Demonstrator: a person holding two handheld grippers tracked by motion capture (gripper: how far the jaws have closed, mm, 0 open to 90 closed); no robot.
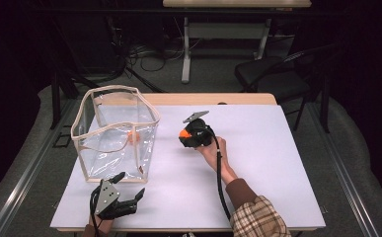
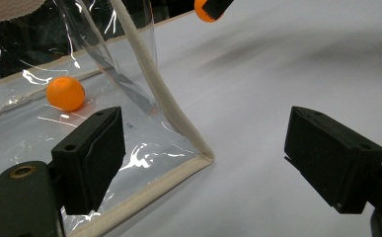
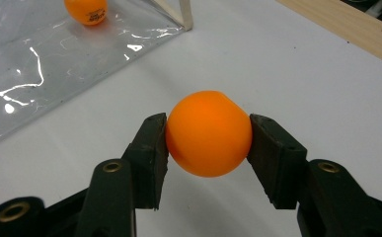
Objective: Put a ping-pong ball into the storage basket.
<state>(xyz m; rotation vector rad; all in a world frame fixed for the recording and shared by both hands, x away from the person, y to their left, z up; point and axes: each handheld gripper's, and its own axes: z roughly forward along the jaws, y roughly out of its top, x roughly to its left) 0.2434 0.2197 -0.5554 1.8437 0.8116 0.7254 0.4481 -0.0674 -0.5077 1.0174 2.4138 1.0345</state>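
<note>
My right gripper [image 3: 209, 140] is shut on an orange ball [image 3: 209, 133], one pad on each side, just above the white table. In the high view that gripper [image 1: 187, 134] hovers mid-table, right of a clear plastic bag [image 1: 110, 89] with cream trim, and the held ball [image 1: 183, 133] peeks out at its left. A second orange ball [image 1: 133, 137] lies inside the bag, and it appears as the ball in the bag [image 2: 65, 93] and again [image 3: 86, 10]. Open and holding nothing, my left gripper [image 1: 129, 190] rests at the bag's front corner [image 2: 178, 123].
The white table sheet [image 1: 257, 163] spreads to the right of both grippers. A wooden table edge [image 3: 356, 29] runs along the far side. A dark chair [image 1: 272, 74] and another table's legs stand beyond it.
</note>
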